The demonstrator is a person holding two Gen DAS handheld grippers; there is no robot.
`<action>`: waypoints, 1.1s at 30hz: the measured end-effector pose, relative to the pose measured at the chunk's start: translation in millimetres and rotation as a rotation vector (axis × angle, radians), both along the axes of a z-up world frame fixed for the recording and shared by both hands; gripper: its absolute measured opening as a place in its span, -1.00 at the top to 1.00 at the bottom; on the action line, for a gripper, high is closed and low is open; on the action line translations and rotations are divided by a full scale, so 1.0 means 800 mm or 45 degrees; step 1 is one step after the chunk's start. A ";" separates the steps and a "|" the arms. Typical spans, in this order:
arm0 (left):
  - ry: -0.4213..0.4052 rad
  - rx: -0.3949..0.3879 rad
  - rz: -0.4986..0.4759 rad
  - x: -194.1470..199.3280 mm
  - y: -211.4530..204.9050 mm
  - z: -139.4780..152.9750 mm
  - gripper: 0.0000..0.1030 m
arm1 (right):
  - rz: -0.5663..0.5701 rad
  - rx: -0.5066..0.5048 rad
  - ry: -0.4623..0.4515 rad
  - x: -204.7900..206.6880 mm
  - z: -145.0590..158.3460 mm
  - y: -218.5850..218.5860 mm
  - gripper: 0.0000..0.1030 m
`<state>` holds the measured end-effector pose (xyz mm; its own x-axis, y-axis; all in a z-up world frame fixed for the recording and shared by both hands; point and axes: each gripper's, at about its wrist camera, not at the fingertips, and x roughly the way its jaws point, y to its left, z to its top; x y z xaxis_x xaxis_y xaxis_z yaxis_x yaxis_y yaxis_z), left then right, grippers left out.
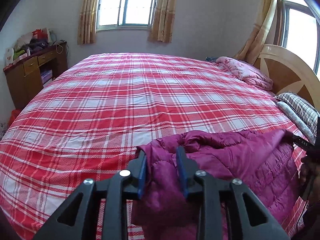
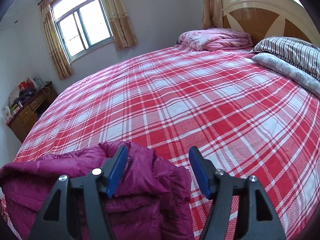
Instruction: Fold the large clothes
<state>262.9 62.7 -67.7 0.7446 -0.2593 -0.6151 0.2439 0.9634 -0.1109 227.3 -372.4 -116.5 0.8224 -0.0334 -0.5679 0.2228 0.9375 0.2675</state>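
A magenta quilted down jacket point(image 1: 240, 160) lies bunched at the near edge of the bed with the red plaid sheet point(image 1: 130, 100). My left gripper point(image 1: 162, 156) has its jaws around a thick fold at the jacket's left end, with fabric filling the gap between the blue pads. In the right wrist view the jacket point(image 2: 70, 176) lies at lower left. My right gripper point(image 2: 159, 158) is open, with its left finger point(image 2: 118, 168) on the jacket's right end and its right finger point(image 2: 200, 170) over the sheet. The right gripper's tip also shows in the left wrist view point(image 1: 304, 143), at the jacket's far corner.
A folded pink quilt point(image 2: 216, 39) and striped pillows point(image 2: 290, 54) lie by the wooden headboard point(image 2: 260, 10). A wooden desk point(image 1: 34, 74) piled with clutter stands at the far left wall. Two curtained windows point(image 1: 128, 4) are behind the bed.
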 end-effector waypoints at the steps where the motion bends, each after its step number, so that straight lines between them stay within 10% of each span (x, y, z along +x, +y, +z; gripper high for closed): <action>1: 0.014 0.014 -0.018 0.002 -0.007 -0.003 0.06 | 0.014 -0.011 -0.007 -0.002 0.002 0.006 -0.31; 7: -0.086 0.022 0.013 0.004 -0.020 0.009 0.02 | 0.044 -0.127 -0.009 -0.010 -0.004 0.034 -0.31; 11: -0.265 -0.076 0.117 -0.010 0.005 0.045 -0.76 | 0.035 -0.168 -0.021 -0.016 -0.002 0.035 -0.31; 19: -0.411 0.052 0.119 -0.039 -0.010 0.055 -0.82 | 0.071 -0.176 -0.076 -0.028 0.023 0.059 -0.31; 28: -0.148 0.521 0.172 0.033 -0.114 -0.049 -0.83 | 0.240 -0.295 0.118 0.056 -0.019 0.135 -0.32; 33: 0.018 0.468 0.226 0.069 -0.102 -0.100 -0.83 | 0.215 -0.261 0.177 0.071 -0.054 0.124 -0.33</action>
